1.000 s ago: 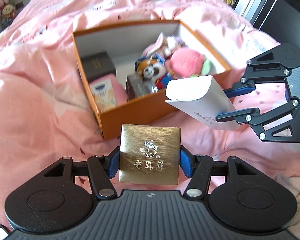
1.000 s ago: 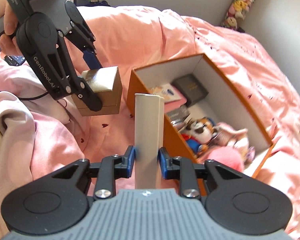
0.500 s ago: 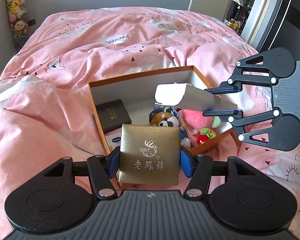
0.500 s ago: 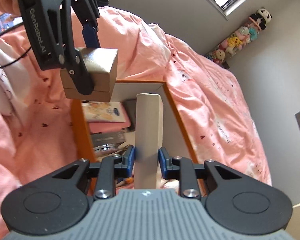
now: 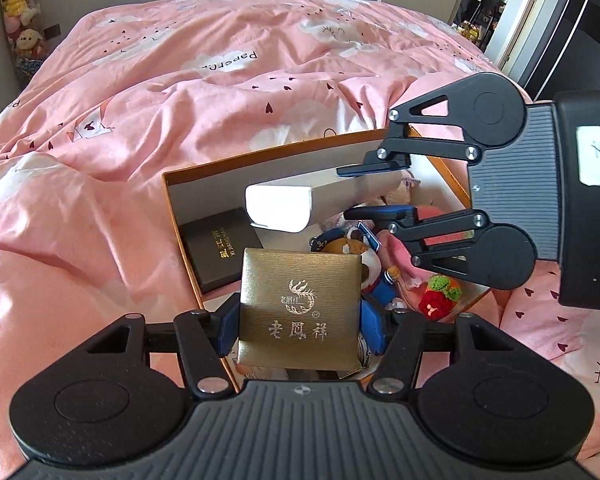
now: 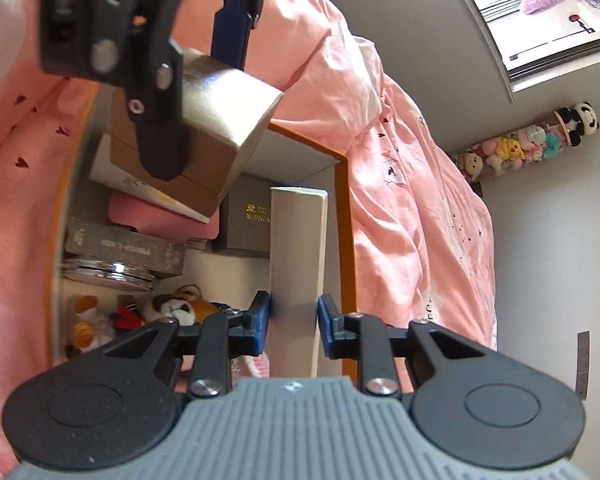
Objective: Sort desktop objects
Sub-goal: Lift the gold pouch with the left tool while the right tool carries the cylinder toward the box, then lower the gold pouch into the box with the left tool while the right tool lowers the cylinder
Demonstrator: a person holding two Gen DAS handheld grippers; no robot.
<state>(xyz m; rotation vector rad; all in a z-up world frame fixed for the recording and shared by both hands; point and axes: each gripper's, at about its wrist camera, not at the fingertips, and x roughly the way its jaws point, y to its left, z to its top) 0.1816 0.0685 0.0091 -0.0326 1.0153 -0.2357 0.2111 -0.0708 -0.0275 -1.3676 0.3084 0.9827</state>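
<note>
My left gripper [image 5: 298, 320] is shut on a gold jewellery box [image 5: 300, 304] and holds it above the near end of the orange storage box [image 5: 180, 216]. My right gripper [image 6: 294, 320] is shut on a long white box [image 6: 296, 248], held over the storage box's inside; the white box also shows in the left wrist view [image 5: 284, 208]. In the right wrist view the gold box [image 6: 220, 120] hangs above the storage box [image 6: 344, 208] at upper left.
The storage box holds a black gift box [image 5: 220, 248], a grey box [image 6: 120, 248], a pink pouch [image 6: 148, 216], plush toys [image 5: 352, 248] and a red and green knitted toy [image 5: 436, 292]. It sits on a rumpled pink duvet [image 5: 180, 100]. A wall with hanging plush toys [image 6: 520, 140] stands at the right.
Both grippers have moved forward over the orange storage box, still holding their boxes. The storage box now lies directly below them instead of ahead.
</note>
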